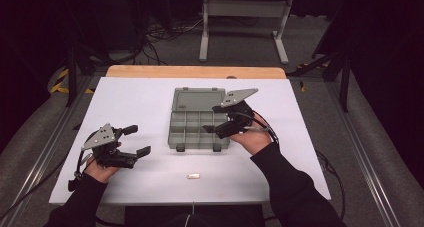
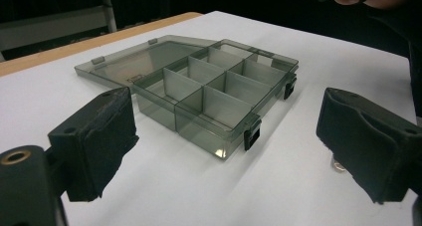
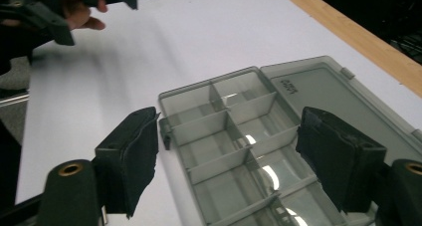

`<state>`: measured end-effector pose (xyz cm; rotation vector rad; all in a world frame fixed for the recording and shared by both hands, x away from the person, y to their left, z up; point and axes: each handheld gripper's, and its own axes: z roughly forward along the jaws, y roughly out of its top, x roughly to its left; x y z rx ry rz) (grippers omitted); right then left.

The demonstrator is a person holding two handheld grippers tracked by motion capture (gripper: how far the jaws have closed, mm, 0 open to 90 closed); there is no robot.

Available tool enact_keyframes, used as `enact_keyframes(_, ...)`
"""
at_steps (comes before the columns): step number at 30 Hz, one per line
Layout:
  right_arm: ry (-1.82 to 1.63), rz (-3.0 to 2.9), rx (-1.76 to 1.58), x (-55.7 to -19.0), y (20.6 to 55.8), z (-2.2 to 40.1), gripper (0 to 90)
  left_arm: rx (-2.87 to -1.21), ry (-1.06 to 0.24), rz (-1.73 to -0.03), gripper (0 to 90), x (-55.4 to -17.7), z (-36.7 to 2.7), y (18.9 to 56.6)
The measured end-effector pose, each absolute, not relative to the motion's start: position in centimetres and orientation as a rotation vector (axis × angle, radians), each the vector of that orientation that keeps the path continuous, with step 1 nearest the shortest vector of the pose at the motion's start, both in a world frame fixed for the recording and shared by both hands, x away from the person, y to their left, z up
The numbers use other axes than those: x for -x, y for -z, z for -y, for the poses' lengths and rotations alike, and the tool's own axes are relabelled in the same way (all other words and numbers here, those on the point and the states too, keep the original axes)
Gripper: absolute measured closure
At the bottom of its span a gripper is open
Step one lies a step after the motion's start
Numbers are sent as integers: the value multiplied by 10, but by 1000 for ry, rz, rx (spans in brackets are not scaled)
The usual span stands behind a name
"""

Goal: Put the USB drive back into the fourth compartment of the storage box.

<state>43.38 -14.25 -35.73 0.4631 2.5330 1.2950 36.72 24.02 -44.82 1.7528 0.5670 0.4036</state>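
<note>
A grey see-through compartment box (image 1: 192, 129) lies open mid-table, its lid (image 1: 197, 99) flat behind it and its several compartments bare. My right gripper (image 1: 214, 119) hovers over the box's right side, jaws open, nothing between them. In the right gripper view the gripper (image 3: 229, 119) looks down on the box (image 3: 234, 136) and its lid (image 3: 318, 91). My left gripper (image 1: 139, 140) rests open on the table left of the box, pointing toward it. In the left gripper view the gripper (image 2: 226, 111) frames the box (image 2: 219, 86) from a short distance. Two black latches (image 2: 252, 135) hang on the box's front.
A small pale piece (image 1: 193, 176) lies on the white tabletop (image 1: 140, 102) near the front edge. A wooden strip (image 1: 195, 71) runs along the back. Behind the table stand a metal frame (image 1: 245, 17) and cables on the floor.
</note>
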Motion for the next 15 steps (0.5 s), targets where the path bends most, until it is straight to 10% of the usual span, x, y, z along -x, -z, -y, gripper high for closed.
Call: enact_keyframes(15, -1227, -2638, -265, -401, 361, 127, 243, -1756, -397, -567, 94, -367, -240, 448)
